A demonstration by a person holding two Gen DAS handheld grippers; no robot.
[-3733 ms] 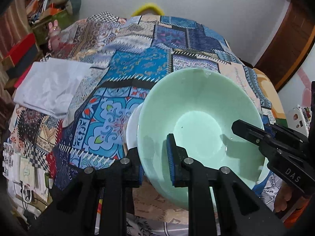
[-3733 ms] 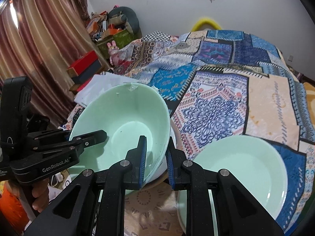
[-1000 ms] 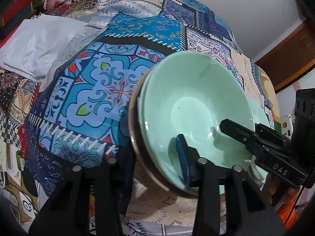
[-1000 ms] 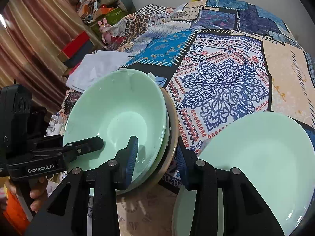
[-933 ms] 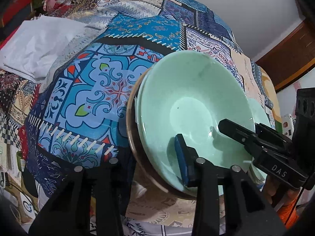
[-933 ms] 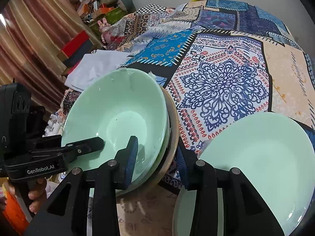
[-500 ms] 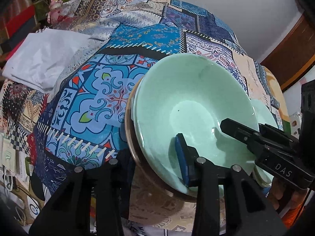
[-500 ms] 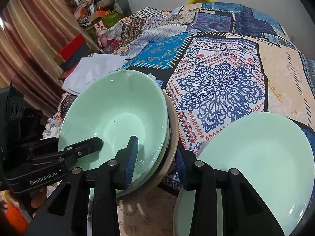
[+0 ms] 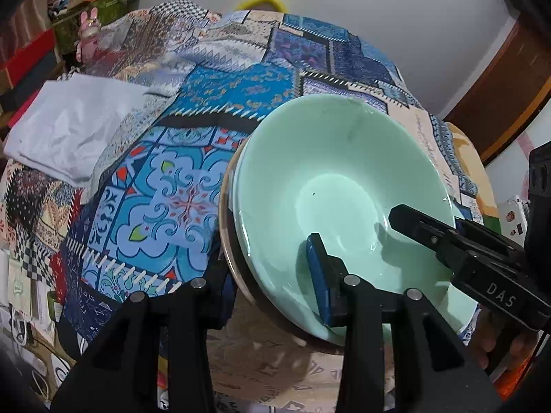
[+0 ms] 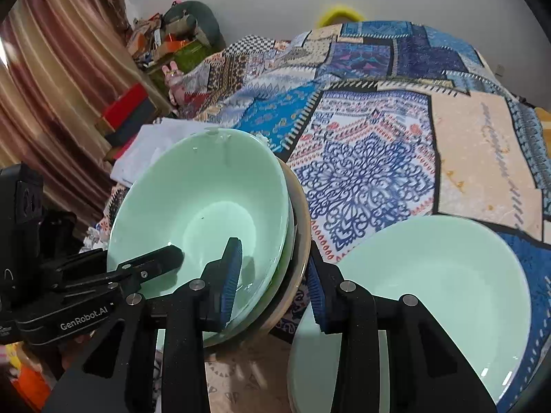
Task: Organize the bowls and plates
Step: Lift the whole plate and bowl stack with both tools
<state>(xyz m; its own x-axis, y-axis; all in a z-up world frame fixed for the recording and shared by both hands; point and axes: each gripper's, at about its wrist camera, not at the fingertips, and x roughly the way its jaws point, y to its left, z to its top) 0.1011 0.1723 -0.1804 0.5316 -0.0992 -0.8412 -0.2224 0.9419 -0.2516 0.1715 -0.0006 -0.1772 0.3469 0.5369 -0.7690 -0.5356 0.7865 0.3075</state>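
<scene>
Since the earlier frame we have raised the bowl stack (image 10: pixel 206 206); left gripper (image 9: pixel 272 275) and right gripper (image 10: pixel 272 282) clamp opposite rims, plate (image 10: pixel 430 292) right.

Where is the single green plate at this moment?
In the right wrist view, the green plate lies low on the right on the patterned bedspread, beside the stack of bowls on its left.

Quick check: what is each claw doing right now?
Left claw: shut on the stack of bowls, near rim.
Right claw: shut on the same stack's opposite rim.
</scene>
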